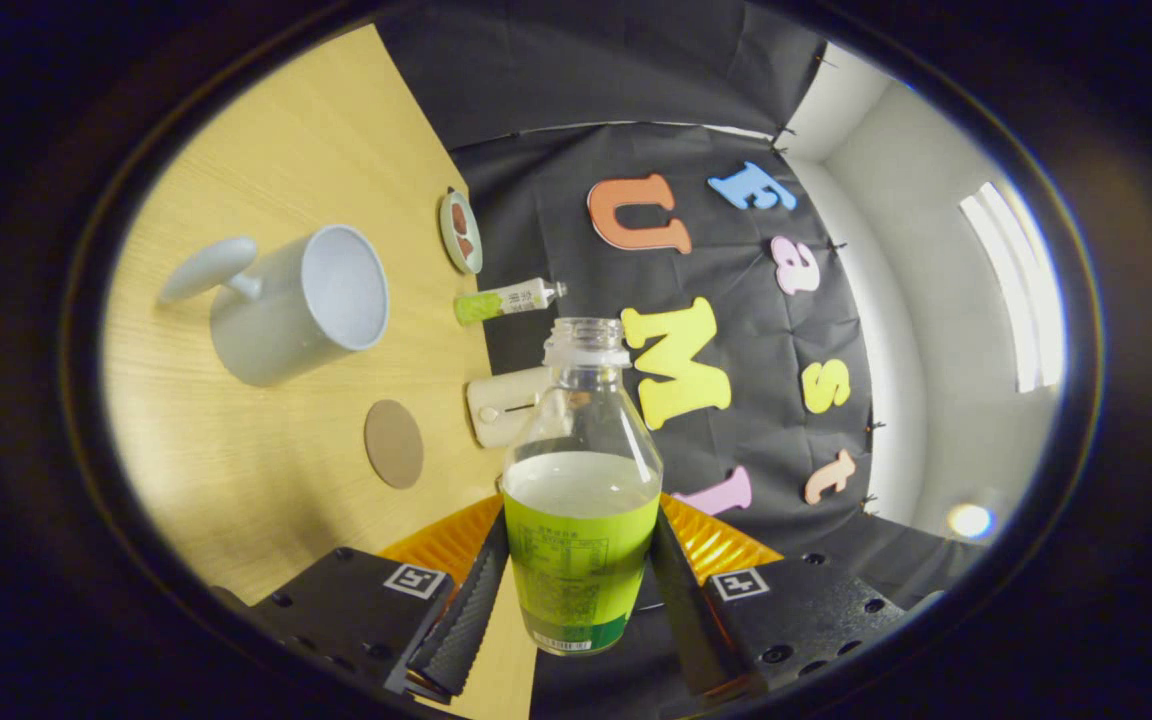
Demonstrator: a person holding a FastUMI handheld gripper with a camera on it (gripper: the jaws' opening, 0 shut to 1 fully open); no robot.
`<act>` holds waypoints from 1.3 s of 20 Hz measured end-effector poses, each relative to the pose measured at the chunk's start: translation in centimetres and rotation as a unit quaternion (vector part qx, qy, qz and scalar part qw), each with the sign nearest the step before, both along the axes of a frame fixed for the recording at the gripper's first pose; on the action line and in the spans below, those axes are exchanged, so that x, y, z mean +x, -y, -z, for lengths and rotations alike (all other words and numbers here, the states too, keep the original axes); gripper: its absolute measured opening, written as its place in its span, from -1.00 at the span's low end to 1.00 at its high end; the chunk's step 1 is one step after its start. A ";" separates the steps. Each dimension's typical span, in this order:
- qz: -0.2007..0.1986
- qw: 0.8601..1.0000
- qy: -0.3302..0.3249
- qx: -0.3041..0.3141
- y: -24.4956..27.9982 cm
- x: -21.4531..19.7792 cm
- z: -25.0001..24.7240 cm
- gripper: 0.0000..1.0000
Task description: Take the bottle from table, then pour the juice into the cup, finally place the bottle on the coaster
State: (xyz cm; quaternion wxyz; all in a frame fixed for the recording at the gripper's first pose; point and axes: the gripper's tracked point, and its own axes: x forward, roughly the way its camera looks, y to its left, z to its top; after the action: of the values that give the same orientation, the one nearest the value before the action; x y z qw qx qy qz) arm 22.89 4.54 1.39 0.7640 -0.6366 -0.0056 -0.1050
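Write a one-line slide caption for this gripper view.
Gripper shut on the uncapped juice bottle, tilted, with the cup and coaster on the table beyond.

A light wooden table point(266, 470) carries a white cup point(301, 305) with its handle pointing away from the wall. Near it lies a round brown coaster point(394, 443). Along the table's edge by the wall stand a small dish point(461, 232), a small bottle with a green label point(506, 299) and a white box point(506, 405).
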 end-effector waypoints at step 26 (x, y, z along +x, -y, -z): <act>0.025 0.974 0.028 -0.222 -2.3 1.5 -2.4 0.63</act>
State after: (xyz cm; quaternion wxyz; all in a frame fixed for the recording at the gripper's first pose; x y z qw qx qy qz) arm 24.39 6.85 3.78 0.6007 -0.7868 -0.0344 -0.1377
